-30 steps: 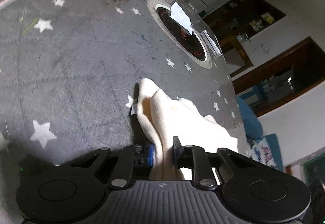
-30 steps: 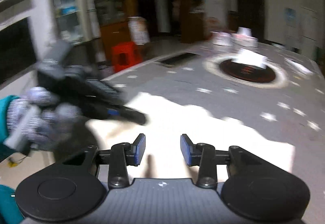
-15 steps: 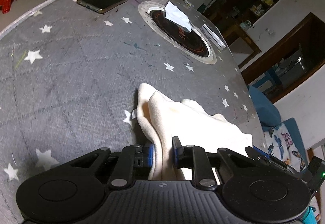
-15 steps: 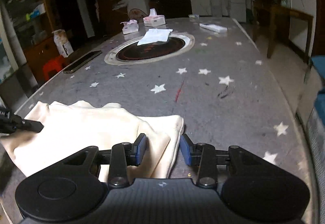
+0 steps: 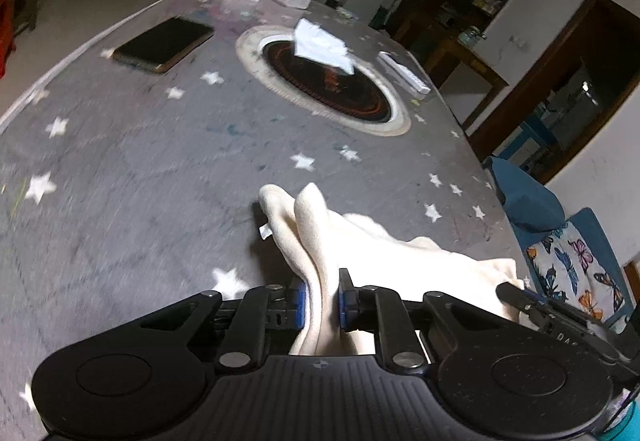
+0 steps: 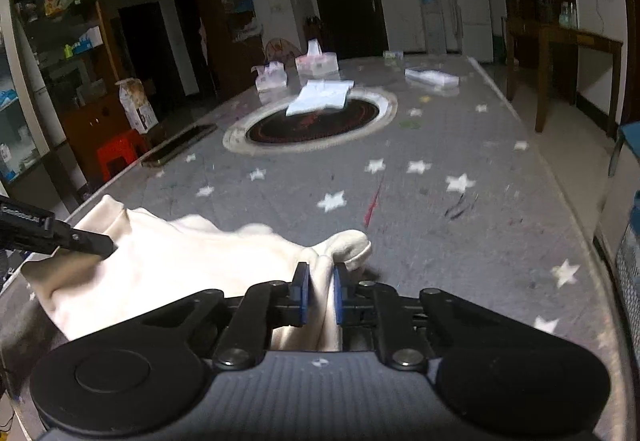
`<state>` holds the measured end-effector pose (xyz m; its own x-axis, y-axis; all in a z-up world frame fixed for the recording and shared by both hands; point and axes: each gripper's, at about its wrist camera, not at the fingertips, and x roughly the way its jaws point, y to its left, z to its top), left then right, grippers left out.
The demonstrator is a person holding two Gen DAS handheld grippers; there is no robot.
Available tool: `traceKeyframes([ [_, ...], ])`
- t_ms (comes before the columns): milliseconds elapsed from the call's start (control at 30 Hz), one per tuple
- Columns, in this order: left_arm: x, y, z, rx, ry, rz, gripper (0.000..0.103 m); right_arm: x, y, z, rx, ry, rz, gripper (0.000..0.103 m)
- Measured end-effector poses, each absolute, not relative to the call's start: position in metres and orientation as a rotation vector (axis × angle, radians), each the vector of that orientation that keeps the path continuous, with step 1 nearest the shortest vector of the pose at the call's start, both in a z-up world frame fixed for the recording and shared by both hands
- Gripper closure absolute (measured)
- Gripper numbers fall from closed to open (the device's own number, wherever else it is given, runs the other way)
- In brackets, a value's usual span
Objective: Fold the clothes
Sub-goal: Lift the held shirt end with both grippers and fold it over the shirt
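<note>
Left gripper (image 5: 322,301) clamped on a doubled fold of the cream garment (image 5: 384,253). Right gripper (image 6: 319,291) pinched tight on another bunched corner. Garment (image 6: 172,265) stretched between both, lifted at the held corners, near the star-patterned table (image 5: 132,169) edge, well short of the round burner (image 5: 324,81).

Right gripper now pinching the cloth

The right gripper (image 6: 319,291) (jaws apart half a second ago) has closed on a bunched corner of the cream garment (image 6: 160,261), which now rises off the desk (image 6: 440,201) there.
</note>
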<state>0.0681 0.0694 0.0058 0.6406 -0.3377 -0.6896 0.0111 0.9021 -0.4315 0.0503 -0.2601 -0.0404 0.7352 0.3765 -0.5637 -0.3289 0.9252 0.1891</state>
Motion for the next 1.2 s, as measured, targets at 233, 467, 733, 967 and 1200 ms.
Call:
traceKeyframes([
  [233, 0.085, 0.037, 0.018, -0.356, 0.848, -0.258, 0.088, 0.050, -0.276, -0.016, 0.037, 0.578, 0.348, 0.093],
  [467, 0.104, -0.004, 0.029, -0.270, 0.827, -0.302, 0.088, 0.053, -0.299, 0.000, 0.003, 0.537, 0.287, 0.097],
  [733, 0.119, -0.026, 0.026, -0.208, 0.824, -0.300, 0.088, 0.061, -0.330, 0.001, 0.045, 0.562, 0.255, 0.095],
  [967, 0.123, -0.017, 0.012, -0.198, 0.856, -0.262, 0.088, 0.066, -0.341, -0.041, 0.123, 0.669, 0.239, 0.068],
  [1200, 0.127, -0.010, -0.001, -0.205, 0.885, -0.249, 0.088, 0.075, -0.343, -0.060, 0.187, 0.707, 0.252, 0.065],
])
